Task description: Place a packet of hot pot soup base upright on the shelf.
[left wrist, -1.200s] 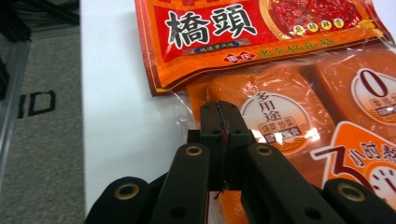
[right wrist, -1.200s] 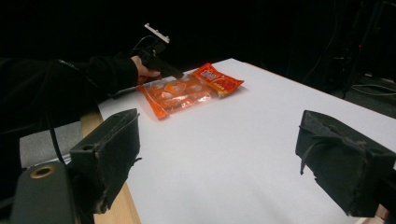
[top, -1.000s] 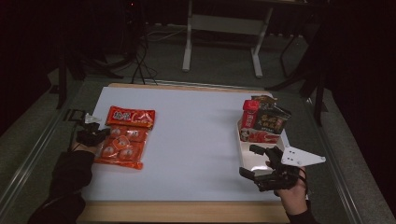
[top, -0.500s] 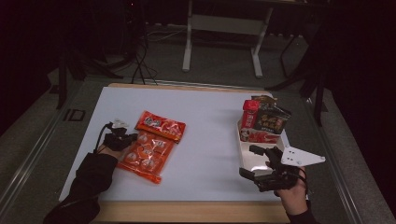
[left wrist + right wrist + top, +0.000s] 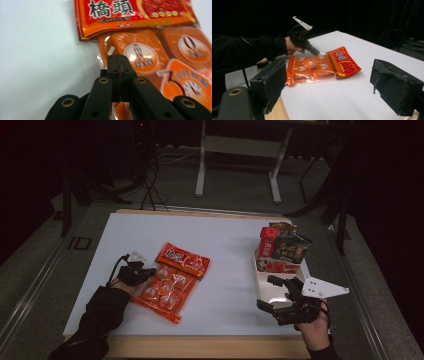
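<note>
An orange and red snack bag lies flat on the white table, left of the middle. My left gripper is shut on the bag's clear left edge, low over the table. In the left gripper view the jaws press together with the plastic of the bag pinched between them. The right gripper view shows the bag with the left gripper at its far side. My right gripper stands open near the front right with nothing between its fingers.
A white tray sits at the right of the table, holding a red pack and a dark pack upright at its far end. The table's wooden front edge runs close to both hands. Stand legs and cables lie on the floor beyond.
My left gripper has dragged the snack bag to the right, from the table's left edge toward the middle, turning it a little. The right gripper has stayed where it was.
</note>
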A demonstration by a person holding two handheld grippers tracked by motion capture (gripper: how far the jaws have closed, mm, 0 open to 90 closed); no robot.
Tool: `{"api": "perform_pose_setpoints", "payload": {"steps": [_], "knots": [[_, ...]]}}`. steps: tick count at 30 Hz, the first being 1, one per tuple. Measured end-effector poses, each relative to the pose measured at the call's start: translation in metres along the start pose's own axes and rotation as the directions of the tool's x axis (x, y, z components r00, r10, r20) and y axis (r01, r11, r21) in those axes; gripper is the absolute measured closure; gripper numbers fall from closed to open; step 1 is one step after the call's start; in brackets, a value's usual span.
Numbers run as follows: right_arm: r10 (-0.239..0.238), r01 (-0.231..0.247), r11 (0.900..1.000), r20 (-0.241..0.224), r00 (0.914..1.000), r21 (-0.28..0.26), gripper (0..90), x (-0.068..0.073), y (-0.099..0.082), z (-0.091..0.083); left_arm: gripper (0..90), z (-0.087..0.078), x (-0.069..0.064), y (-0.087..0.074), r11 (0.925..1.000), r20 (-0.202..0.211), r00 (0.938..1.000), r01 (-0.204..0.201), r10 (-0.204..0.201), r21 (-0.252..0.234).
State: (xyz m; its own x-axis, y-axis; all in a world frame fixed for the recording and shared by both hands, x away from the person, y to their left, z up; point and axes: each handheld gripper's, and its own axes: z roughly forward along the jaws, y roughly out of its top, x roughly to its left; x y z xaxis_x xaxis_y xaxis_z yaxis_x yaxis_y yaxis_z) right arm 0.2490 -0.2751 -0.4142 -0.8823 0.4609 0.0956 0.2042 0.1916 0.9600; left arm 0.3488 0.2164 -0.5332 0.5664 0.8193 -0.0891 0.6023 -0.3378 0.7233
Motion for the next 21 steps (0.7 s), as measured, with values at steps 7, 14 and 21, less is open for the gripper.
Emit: {"api": "perform_pose_setpoints", "payload": {"steps": [7, 14, 21], "knots": [[0.004, -0.004, 1.0000, -0.004, 1.0000, 0.001, 13.8, 0.000, 0.000, 0.001, 89.9, -0.021, 0.005, -0.014, 0.9992, 0.022, 0.9996, -0.020, 0.019, 0.034], [0.005, -0.005, 1.0000, -0.009, 0.9999, 0.004, 14.0, 0.001, 0.001, 0.003, 90.0, -0.019, -0.004, -0.022, 0.9970, 0.051, 0.9977, -0.047, 0.044, 0.062], [0.004, -0.004, 1.0000, -0.013, 0.9999, 0.007, 14.0, 0.001, 0.000, 0.004, 90.0, -0.017, -0.014, -0.018, 0.9948, 0.064, 0.9969, -0.051, 0.045, 0.088]]}}
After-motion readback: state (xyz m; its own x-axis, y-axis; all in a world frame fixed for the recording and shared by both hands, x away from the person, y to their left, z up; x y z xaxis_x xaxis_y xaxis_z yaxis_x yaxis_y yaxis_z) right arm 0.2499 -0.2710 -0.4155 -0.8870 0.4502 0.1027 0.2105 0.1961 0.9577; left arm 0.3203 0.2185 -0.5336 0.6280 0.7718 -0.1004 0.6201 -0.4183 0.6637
